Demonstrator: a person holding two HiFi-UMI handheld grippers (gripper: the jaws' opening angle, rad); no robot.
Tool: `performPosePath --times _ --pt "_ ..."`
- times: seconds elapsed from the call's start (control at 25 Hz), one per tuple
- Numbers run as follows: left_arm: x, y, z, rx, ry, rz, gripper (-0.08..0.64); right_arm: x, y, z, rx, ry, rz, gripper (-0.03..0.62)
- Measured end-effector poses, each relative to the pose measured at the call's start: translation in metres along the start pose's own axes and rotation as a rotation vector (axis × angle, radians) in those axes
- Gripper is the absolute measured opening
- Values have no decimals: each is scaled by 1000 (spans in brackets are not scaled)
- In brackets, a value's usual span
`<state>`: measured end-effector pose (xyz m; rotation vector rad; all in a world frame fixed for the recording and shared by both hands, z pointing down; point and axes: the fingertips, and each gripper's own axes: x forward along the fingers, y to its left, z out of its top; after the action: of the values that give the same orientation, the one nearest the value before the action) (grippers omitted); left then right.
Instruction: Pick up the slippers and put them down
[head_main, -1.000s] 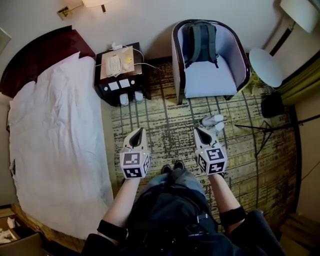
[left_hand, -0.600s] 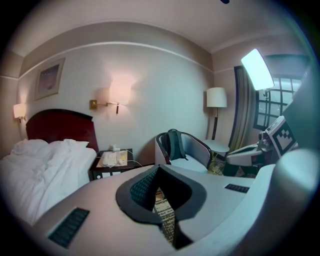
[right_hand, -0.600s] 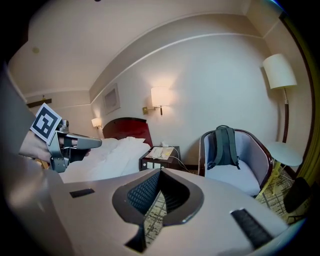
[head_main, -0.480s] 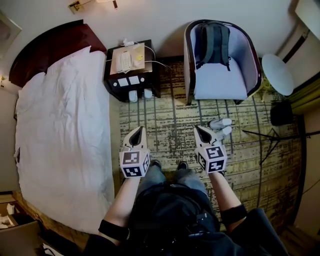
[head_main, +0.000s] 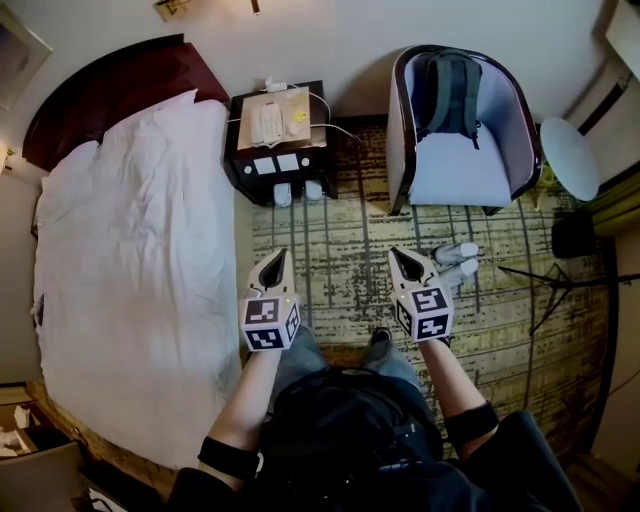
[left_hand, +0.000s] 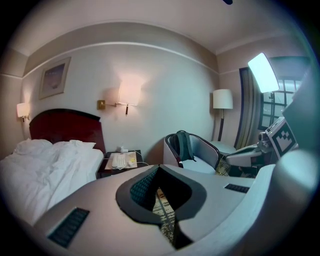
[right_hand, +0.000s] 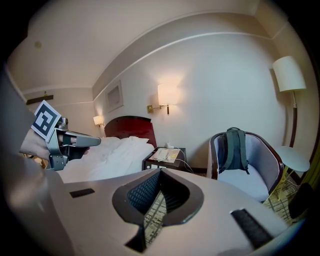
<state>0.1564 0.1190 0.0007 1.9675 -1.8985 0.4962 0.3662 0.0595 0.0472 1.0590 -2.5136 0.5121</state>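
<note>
A pair of white slippers (head_main: 456, 261) lies on the patterned carpet (head_main: 340, 250) in front of the armchair, seen in the head view. My right gripper (head_main: 396, 256) hangs just left of them, shut and empty, with no contact. My left gripper (head_main: 279, 259) is held level with it further left, near the bed's edge, shut with nothing in it. In the left gripper view the jaws (left_hand: 158, 172) lie closed together over the carpet. The right gripper view shows the same (right_hand: 160, 173). The slippers appear in neither gripper view.
A white bed (head_main: 130, 260) fills the left. A dark nightstand (head_main: 277, 135) with a phone stands at the wall, two white items (head_main: 298, 191) at its foot. The armchair (head_main: 465, 130) holds a backpack (head_main: 448, 95). A round table (head_main: 570, 158) and a tripod (head_main: 560, 280) stand at right.
The person has stepped forward: bed, nightstand and chair have slid rightward in the head view. The slippers have come alongside the right gripper's tip. Both grippers stayed shut and empty.
</note>
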Motion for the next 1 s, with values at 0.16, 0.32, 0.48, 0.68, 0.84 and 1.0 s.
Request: performPosePath --times 0.16,0.32,0.48,0.68,0.84,1.0 --pt "8 58 0 12 2 -27 0 45 45 14 -3 2 -15 5" --pt "18 122 11 27 1 -55 0 96 94 36 -8 -6 -27 5" --pt "27 190 20 38 -12 -67 0 148 144 55 -19 -7 -35 5" --pt "35 250 31 48 -16 -109 0 197 186 76 -19 -11 -68 5" --pt "45 285 29 48 -16 -120 0 222 202 85 -35 -1 -90 5" --pt "54 302 27 25 -8 -116 0 239 209 96 -55 9 -87 5"
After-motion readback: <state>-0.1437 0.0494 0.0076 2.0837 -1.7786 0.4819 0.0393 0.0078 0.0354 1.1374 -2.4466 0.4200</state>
